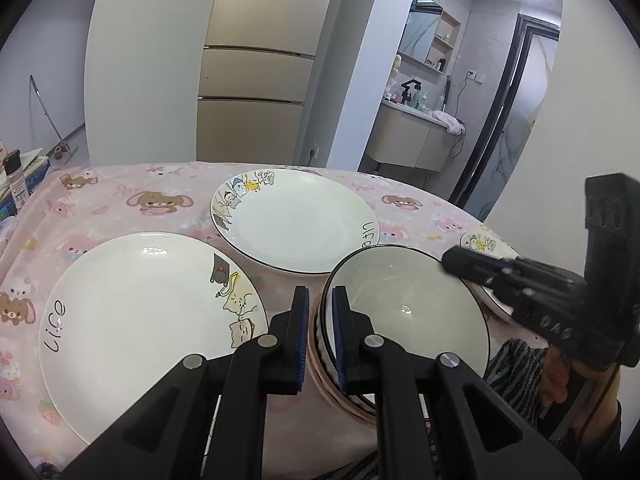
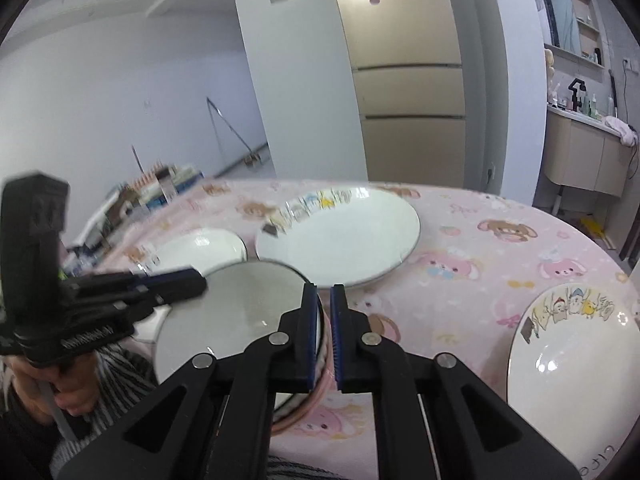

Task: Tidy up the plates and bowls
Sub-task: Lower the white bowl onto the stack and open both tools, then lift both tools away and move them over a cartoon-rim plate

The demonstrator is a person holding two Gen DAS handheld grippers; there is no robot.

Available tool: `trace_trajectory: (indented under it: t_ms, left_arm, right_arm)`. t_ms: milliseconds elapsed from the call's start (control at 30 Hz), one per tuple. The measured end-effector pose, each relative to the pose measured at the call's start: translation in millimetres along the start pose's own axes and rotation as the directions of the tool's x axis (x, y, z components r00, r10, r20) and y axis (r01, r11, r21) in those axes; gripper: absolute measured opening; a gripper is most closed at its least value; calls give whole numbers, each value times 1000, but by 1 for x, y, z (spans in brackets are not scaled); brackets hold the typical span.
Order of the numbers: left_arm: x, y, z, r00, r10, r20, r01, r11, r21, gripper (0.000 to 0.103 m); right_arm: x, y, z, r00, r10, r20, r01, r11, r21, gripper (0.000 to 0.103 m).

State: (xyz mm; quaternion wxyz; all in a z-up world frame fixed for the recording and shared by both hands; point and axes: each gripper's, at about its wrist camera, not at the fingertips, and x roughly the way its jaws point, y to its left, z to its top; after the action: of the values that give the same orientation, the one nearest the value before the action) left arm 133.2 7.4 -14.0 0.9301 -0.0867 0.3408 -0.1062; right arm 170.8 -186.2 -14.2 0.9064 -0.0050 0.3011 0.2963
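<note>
A bowl (image 1: 404, 300) with a pink outside, black rim and pale inside is held above the pink tablecloth. My left gripper (image 1: 320, 320) is shut on its left rim. My right gripper (image 2: 325, 332) is shut on its right rim (image 2: 320, 320); it also shows in the left wrist view (image 1: 500, 276). The bowl shows in the right wrist view (image 2: 236, 312). A white cartoon plate marked "life" (image 1: 148, 320) lies left. A second such plate (image 1: 296, 220) lies at the far middle (image 2: 340, 236). A third plate (image 2: 572, 364) lies right.
The round table (image 2: 500, 264) has a pink cartoon cloth. Bottles and boxes (image 1: 16, 184) stand past its left edge. A fridge (image 1: 256, 72) and a bathroom doorway (image 1: 432, 80) lie beyond. My striped sleeve (image 1: 516, 364) is near the front edge.
</note>
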Motion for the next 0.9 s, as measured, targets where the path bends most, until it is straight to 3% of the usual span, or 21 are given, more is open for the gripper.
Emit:
trace_trajectory:
  t_ms: [200,267,300,333,400,433,500,633,767,900]
  left_arm:
    - [-1,-2,2,1000,-2,5,2,1000,7,12]
    - [-3,-4,2,1000,6,12,-6,1000,15,12]
    - [-4,-5,2,1000,15,17,-15,1000,18,12]
    - [-5,-6,2,999,29,20,-29,999,24,19]
    - [-8,-8,4,997,72,24,-72,997,28,65]
    - [-13,-9,5,994,94,56,-96,995,31,103]
    - [-23,-13,5,986,112,123,-119,991,55,103]
    - [-37,-17,9,972,147,184,-163,983,79,103]
    - [-69,-25,15,939,184,290,-223,969,107,103]
    - [-102,-33,31,919,169,355,-228,965,131,103]
  right_arm:
    - [2,7,-1,1000,-24,-6,23,999,-37,6]
    - [-6,6,1,999,-42,34,43,999,-28,18]
    - [-11,6,2,996,-67,64,68,997,-27,43]
    - [-16,7,4,992,-89,92,91,995,-25,77]
    - [-30,10,6,979,-112,168,118,993,-22,101]
    - [-36,12,7,972,-117,201,125,992,-27,102]
    - [-47,17,10,962,-119,246,133,990,-44,103]
    - [-56,26,18,955,-127,268,154,985,-82,103]
    - [-72,39,31,952,-114,285,156,979,-129,103]
    - [-100,52,54,933,-101,345,162,975,-153,103]
